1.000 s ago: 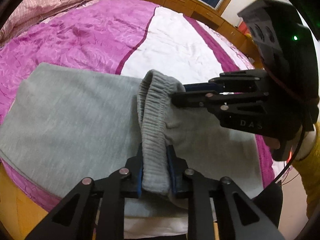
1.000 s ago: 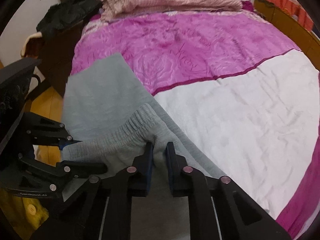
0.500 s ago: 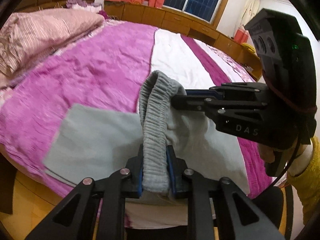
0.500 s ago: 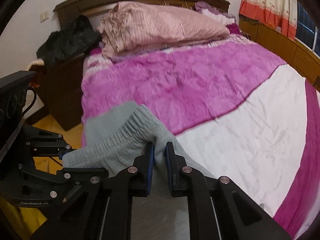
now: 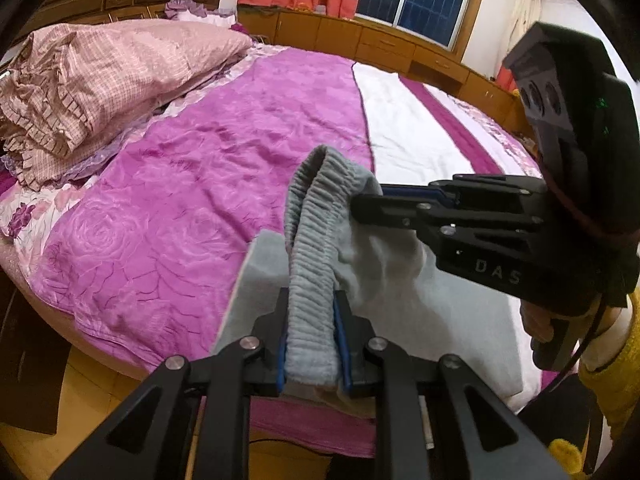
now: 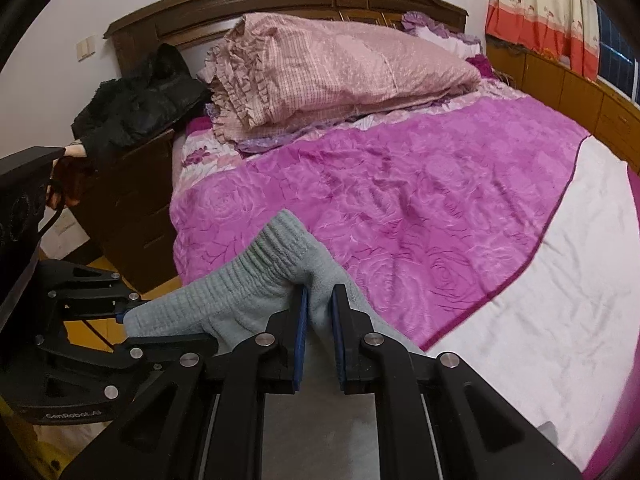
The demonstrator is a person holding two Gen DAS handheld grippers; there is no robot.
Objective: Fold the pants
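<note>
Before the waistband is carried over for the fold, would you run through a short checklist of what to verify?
1. Left gripper shut on the grey waistband: ok.
2. Right gripper shut on the pants fabric just below the waistband: ok.
3. Waistband lifted off the magenta bedspread: ok.
4. Grippers apart, not colliding: ok; band spans between them.
5. Pants legs lying flat on the bed: cannot tell; mostly hidden behind the grippers.
6. Landing area free of the pink quilt: ok; it sits by the headboard.
</note>
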